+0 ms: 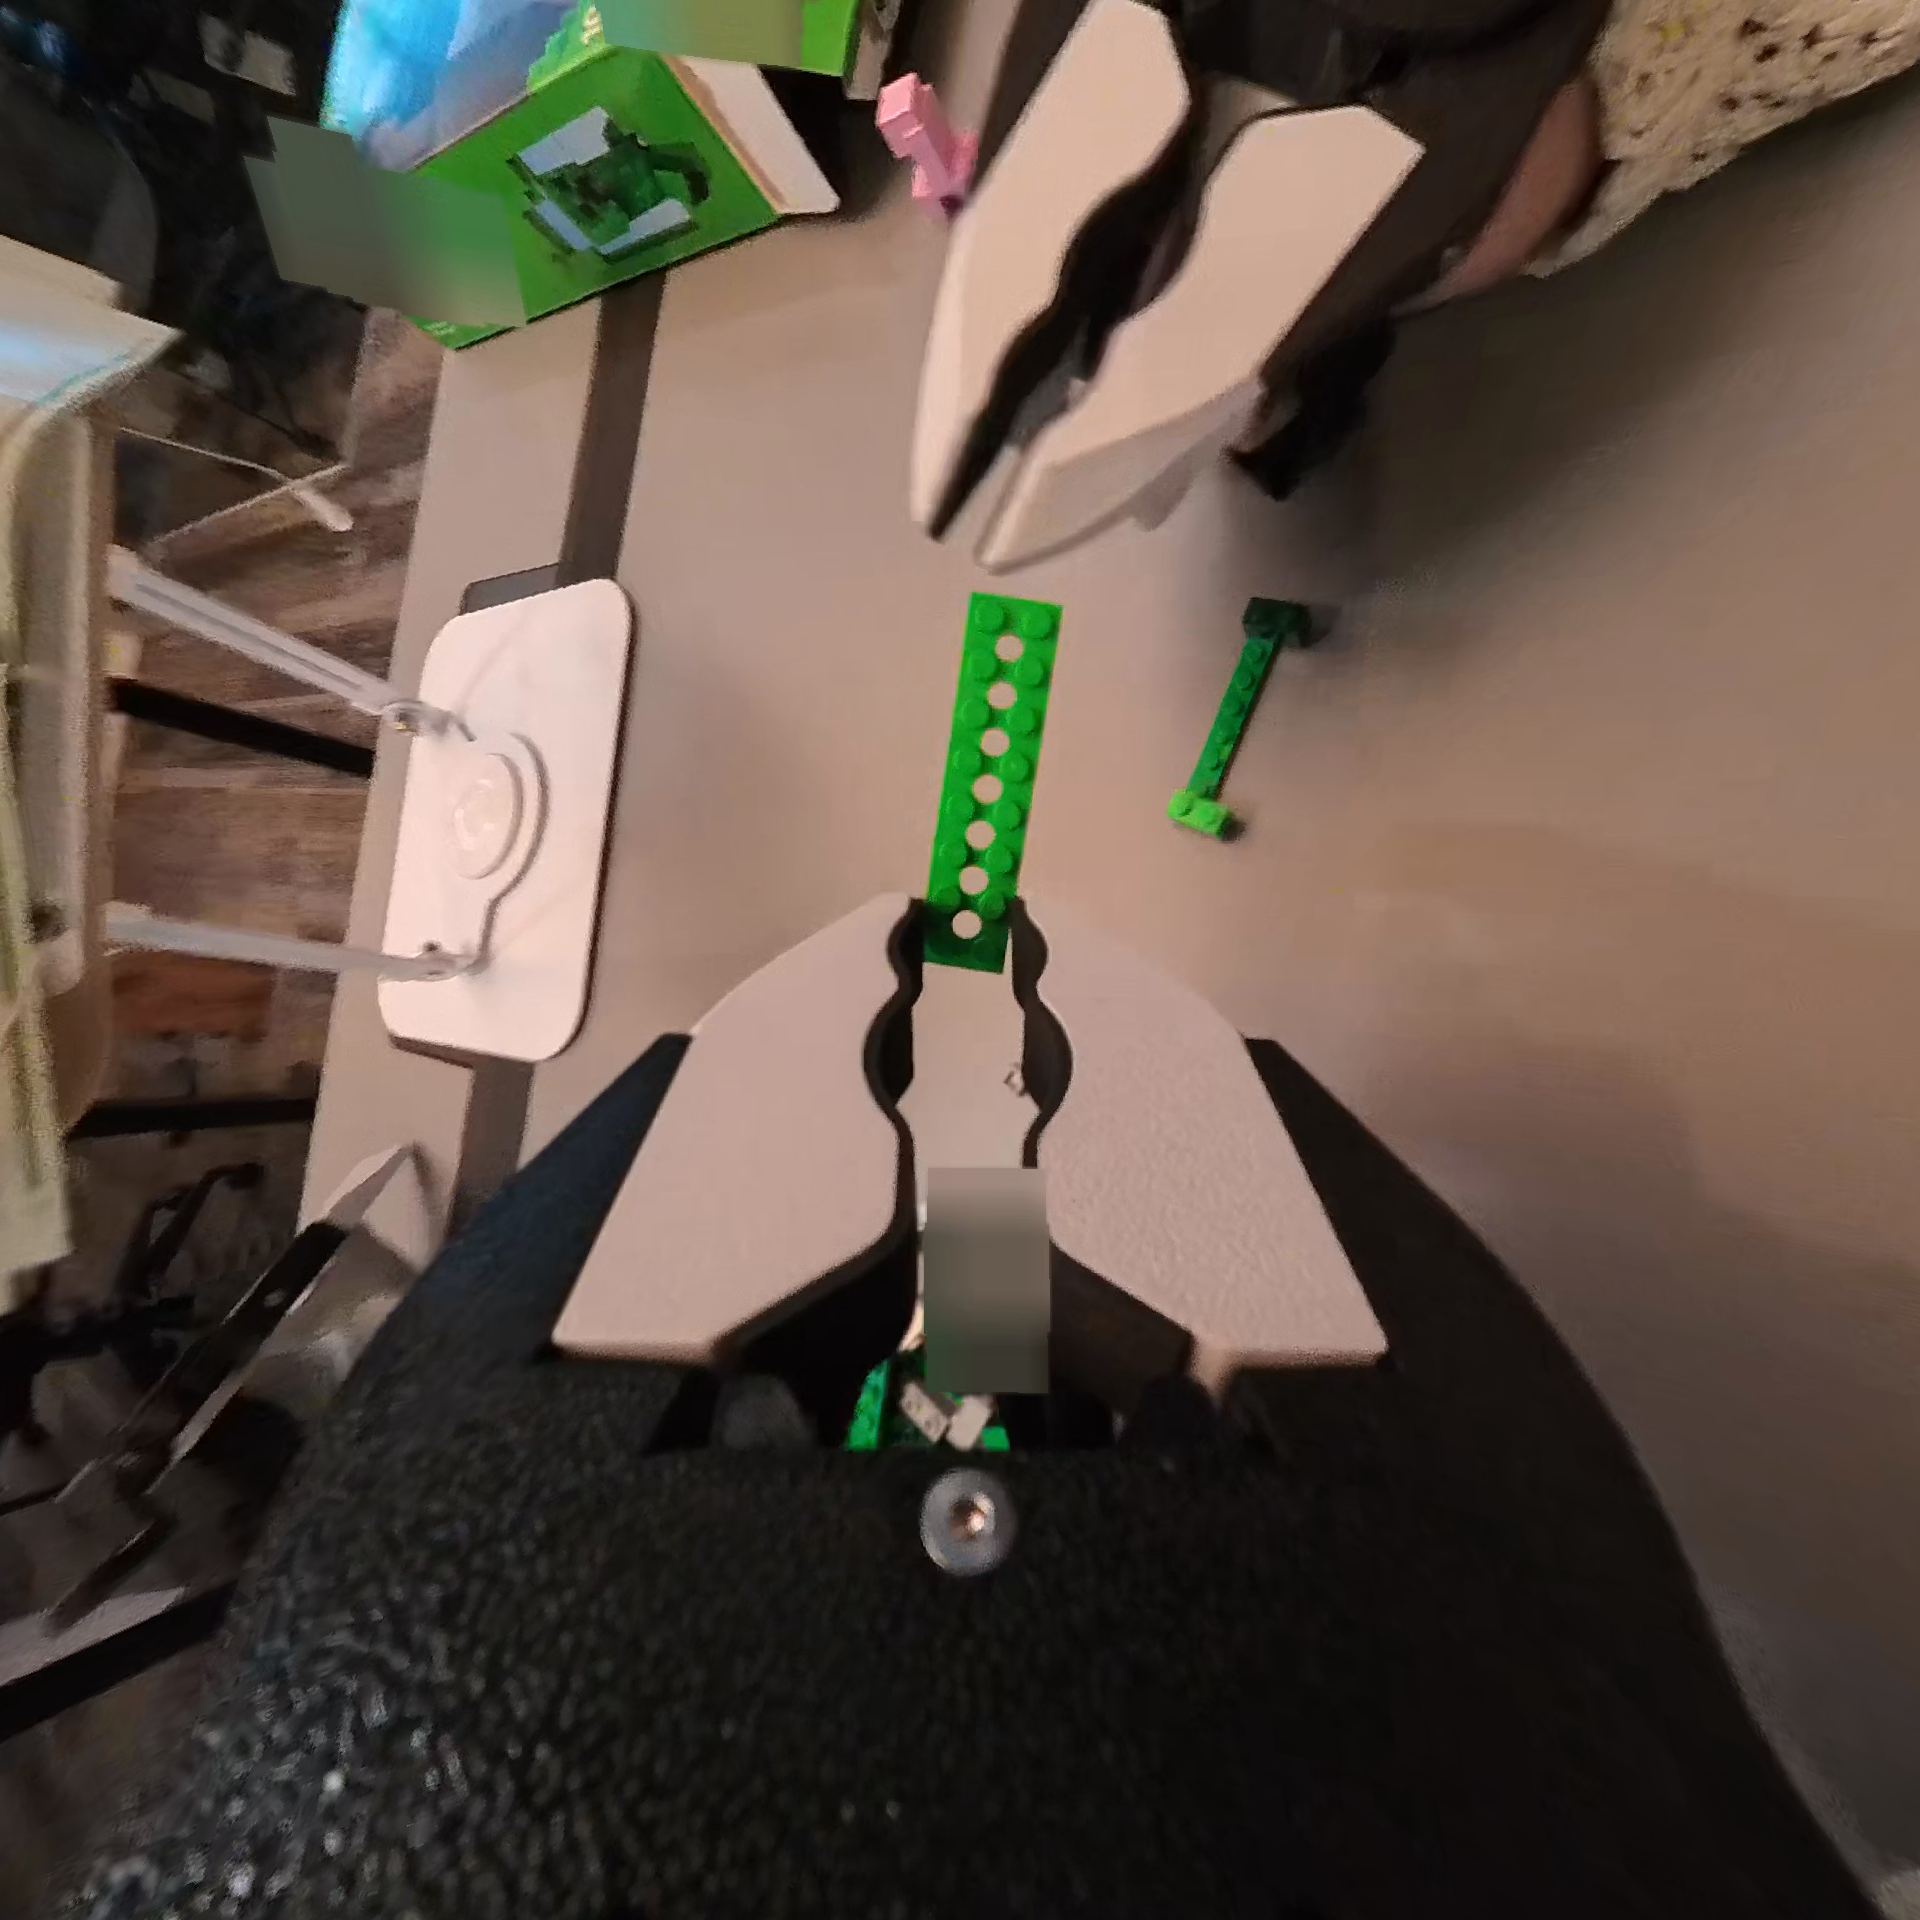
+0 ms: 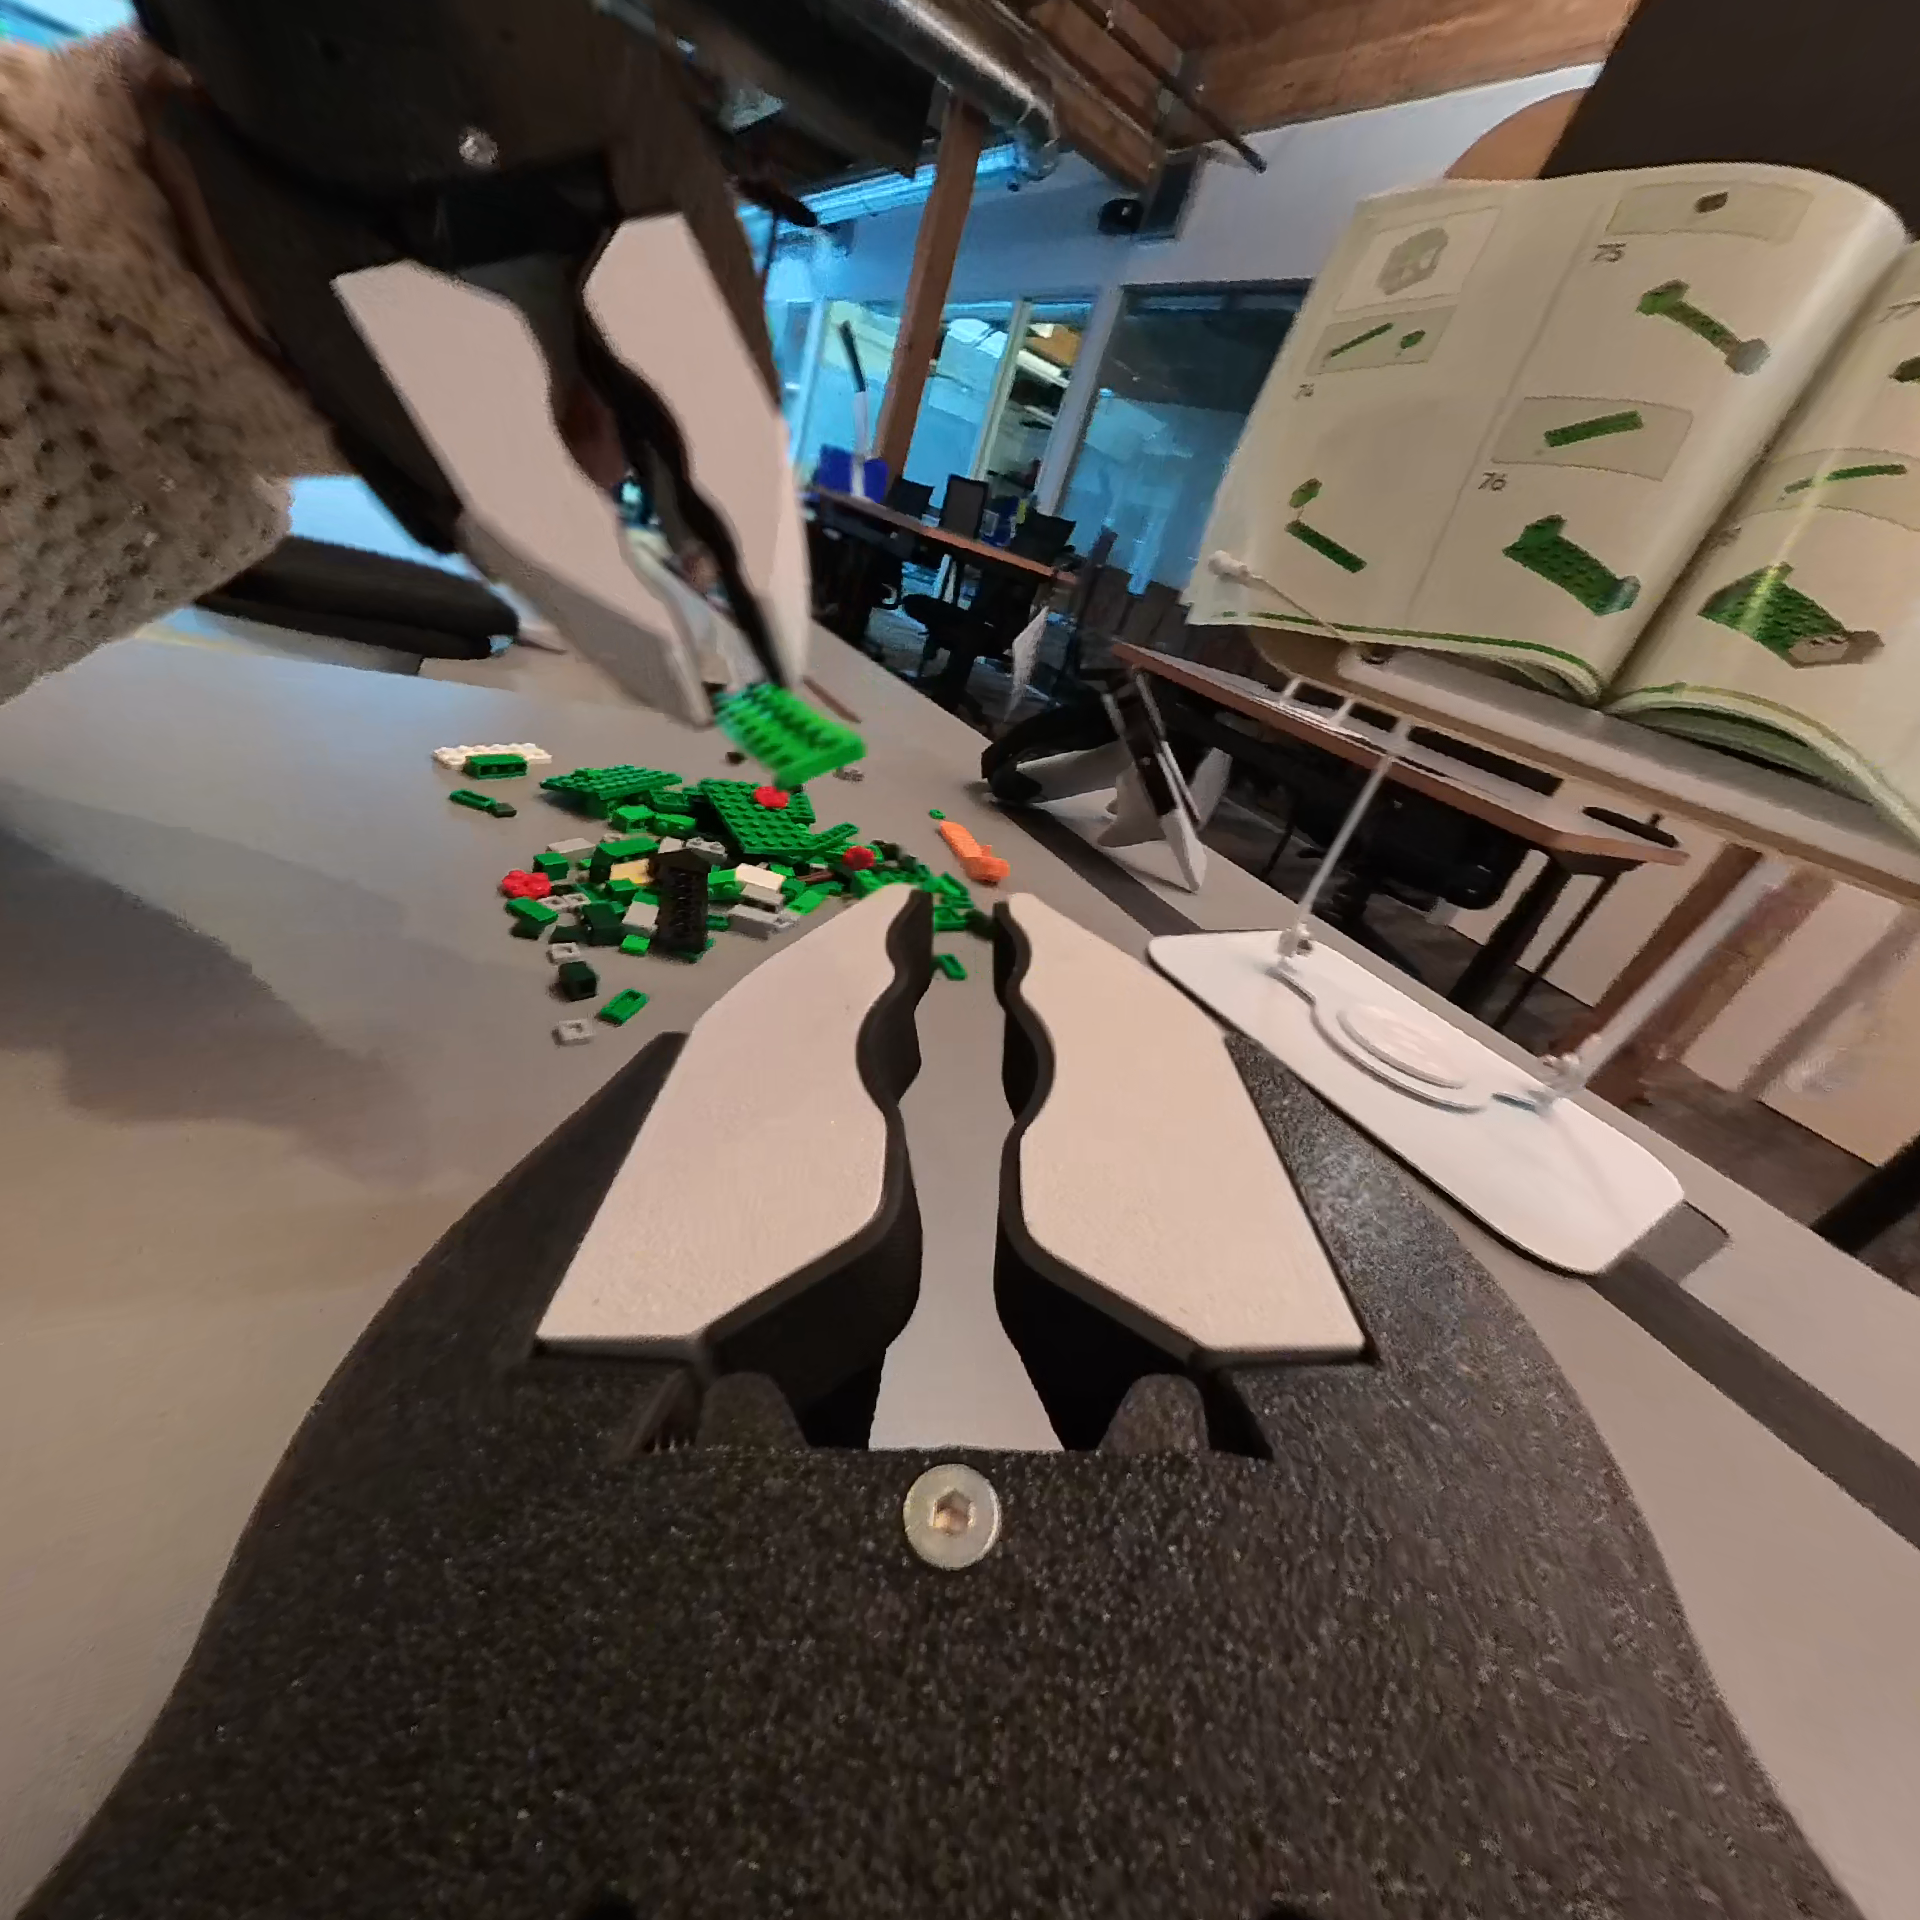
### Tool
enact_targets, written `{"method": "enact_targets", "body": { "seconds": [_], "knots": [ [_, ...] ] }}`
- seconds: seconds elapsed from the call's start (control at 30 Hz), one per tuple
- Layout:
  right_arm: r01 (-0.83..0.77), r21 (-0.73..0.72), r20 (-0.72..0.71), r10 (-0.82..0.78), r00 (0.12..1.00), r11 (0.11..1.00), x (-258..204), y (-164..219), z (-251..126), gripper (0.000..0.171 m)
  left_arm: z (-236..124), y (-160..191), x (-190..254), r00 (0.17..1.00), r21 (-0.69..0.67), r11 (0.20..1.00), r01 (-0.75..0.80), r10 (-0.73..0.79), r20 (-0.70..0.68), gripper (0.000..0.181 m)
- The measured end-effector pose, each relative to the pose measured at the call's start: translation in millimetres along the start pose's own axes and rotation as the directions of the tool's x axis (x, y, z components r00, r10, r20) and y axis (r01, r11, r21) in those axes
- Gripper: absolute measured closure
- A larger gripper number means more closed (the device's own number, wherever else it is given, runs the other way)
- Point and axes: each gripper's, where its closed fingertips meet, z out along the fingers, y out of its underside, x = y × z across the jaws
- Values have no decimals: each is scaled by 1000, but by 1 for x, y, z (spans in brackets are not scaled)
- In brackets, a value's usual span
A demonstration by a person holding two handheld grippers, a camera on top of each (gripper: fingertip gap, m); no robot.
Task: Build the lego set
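Note:
My left gripper (image 1: 966, 925) is shut on one end of a long bright green plate (image 1: 997, 748) and holds it above the grey table; the plate points toward my right gripper (image 1: 971, 545). My right gripper (image 2: 961, 909) has a narrow gap between its fingers and nothing in it. In the right wrist view the left gripper (image 2: 753, 691) hangs at the upper left with the plate (image 2: 795, 738) at its tips. A thin green bar assembly (image 1: 1236, 717) lies on the table to the right. A pile of loose green, grey and red bricks (image 2: 686, 852) lies ahead.
An open instruction booklet (image 2: 1558, 416) rests on a clear stand with a white base (image 2: 1455, 1101) near the table's right edge. A green set box (image 1: 603, 197) and a pink figure (image 1: 930, 145) stand further off. An orange piece (image 2: 971, 852) lies beside the pile. The gap from one gripper's tips to the other's is roughly 7 centimetres.

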Motion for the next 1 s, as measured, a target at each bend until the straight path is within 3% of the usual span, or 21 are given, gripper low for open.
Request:
{"method": "enact_targets", "body": {
  "seconds": [0.23,0.47,0.77,1.0],
  "knots": [
    [-82,45,-188,89,978,996,39,-3,-19,161,39,-25,64,961,78,993,94,-70,-269,167],
    [-1,2,-264,1,965,1000,45,-1,-21,163,64,-39,114,938,163,946,282,-235,-256,167],
    [26,-76,-345,-51,937,997,53,8,-20,163,77,-9,119,958,54,973,226,-212,-191,167],
    [71,-120,-363,-110,925,990,52,10,-18,163,79,-4,114,937,40,954,296,-281,-207,167]
  ]
}}
